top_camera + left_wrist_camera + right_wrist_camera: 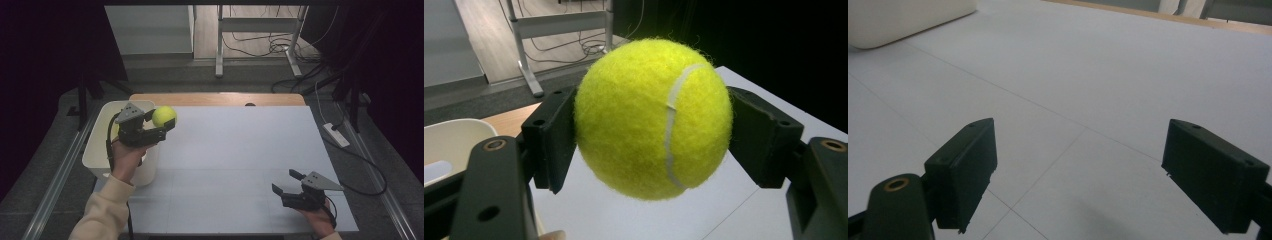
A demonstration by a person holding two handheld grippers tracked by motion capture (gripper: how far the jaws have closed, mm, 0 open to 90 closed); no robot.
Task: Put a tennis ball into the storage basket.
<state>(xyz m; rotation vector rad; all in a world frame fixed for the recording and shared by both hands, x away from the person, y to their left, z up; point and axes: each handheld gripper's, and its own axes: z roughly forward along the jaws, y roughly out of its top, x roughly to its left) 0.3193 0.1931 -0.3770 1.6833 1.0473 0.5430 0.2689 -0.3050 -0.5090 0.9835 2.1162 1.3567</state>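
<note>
Here the white worktop (240, 165) spreads beneath both grippers, with a cream bin (100, 145) at its left edge. The left gripper (162, 125) is held above the worktop just beside that bin, its jaws closed on a yellow tennis ball (164, 116); the ball (653, 117) sits squarely between the two jaws, one pad pressed on either side, clear of the surface below. The right gripper (284, 182) hovers low over the near right part of the worktop, its jaws spread wide with nothing between them.
</note>
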